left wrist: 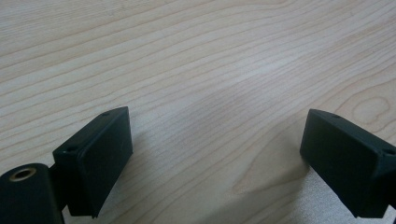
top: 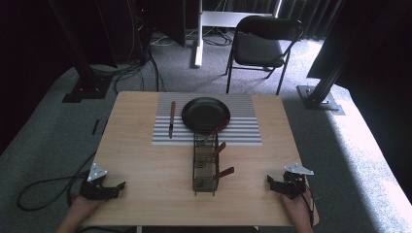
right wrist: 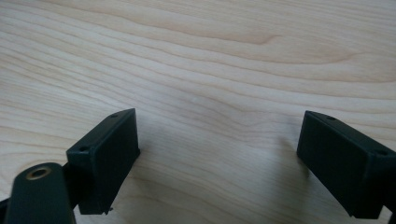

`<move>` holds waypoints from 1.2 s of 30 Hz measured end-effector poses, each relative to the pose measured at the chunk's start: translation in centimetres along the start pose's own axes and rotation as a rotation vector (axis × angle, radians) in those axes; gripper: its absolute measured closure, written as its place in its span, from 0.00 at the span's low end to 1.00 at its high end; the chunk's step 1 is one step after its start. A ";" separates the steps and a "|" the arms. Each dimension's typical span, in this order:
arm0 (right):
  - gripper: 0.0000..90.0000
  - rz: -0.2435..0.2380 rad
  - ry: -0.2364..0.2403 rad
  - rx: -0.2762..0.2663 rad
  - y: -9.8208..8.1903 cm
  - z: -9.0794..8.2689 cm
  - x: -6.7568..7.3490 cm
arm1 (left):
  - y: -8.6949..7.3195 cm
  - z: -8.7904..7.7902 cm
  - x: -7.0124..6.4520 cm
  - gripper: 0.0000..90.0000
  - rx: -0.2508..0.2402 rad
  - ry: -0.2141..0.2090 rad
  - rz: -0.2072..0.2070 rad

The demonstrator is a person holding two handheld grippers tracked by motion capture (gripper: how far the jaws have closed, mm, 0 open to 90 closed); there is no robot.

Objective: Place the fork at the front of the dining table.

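My left gripper (top: 115,189) (left wrist: 215,154) rests at the table's near left corner, open, with bare wood between its jaws. At the near right my right gripper (top: 272,184) (right wrist: 217,154) is open as well, over bare wood. A wire basket (top: 204,180) stands mid-table between them and holds several brown-handled utensils (top: 224,172). Behind it a black pan (top: 205,114) sits on a grey striped mat (top: 243,133). A brown-handled knife (top: 172,118) lies on the mat to the left of the pan.
The wooden table (top: 145,160) has bare room on both sides of the basket. A black folding chair (top: 262,46) stands on the carpet beyond the far edge. Dark stand bases (top: 87,90) and cables (top: 43,187) lie on the floor at the left.
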State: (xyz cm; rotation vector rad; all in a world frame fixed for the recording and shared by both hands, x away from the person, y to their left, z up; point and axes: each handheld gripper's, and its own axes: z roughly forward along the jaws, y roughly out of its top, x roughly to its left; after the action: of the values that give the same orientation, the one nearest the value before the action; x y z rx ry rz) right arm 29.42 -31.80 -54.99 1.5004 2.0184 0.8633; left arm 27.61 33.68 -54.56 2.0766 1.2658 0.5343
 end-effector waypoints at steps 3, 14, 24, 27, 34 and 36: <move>0.14 0.010 0.006 0.004 -0.1 -0.1 -0.2 | 0.0 0.0 0.0 0.10 0.001 0.000 0.000; 0.14 0.029 -0.002 0.007 -0.1 -0.1 -0.4 | 0.0 0.0 0.1 0.10 0.001 -0.003 0.003; 0.14 0.040 -0.012 0.022 0.0 -0.1 -0.2 | 0.0 0.0 0.1 0.10 0.001 -0.003 0.003; 0.15 0.037 -0.009 0.036 0.1 -0.3 -0.1 | 0.0 0.0 0.1 0.10 0.001 -0.003 0.003; 0.20 0.041 0.070 0.065 0.9 -0.3 0.9 | 0.0 0.0 0.1 0.10 0.000 -0.003 0.003; 0.21 0.041 0.079 0.054 1.3 -0.3 1.1 | 0.0 0.0 0.1 0.10 0.000 -0.003 0.003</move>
State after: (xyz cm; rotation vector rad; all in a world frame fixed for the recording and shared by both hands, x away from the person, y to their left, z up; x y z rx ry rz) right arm 29.73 -30.53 -53.82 1.5654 2.0898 0.9045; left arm 27.66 33.74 -54.56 2.0789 1.2615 0.5314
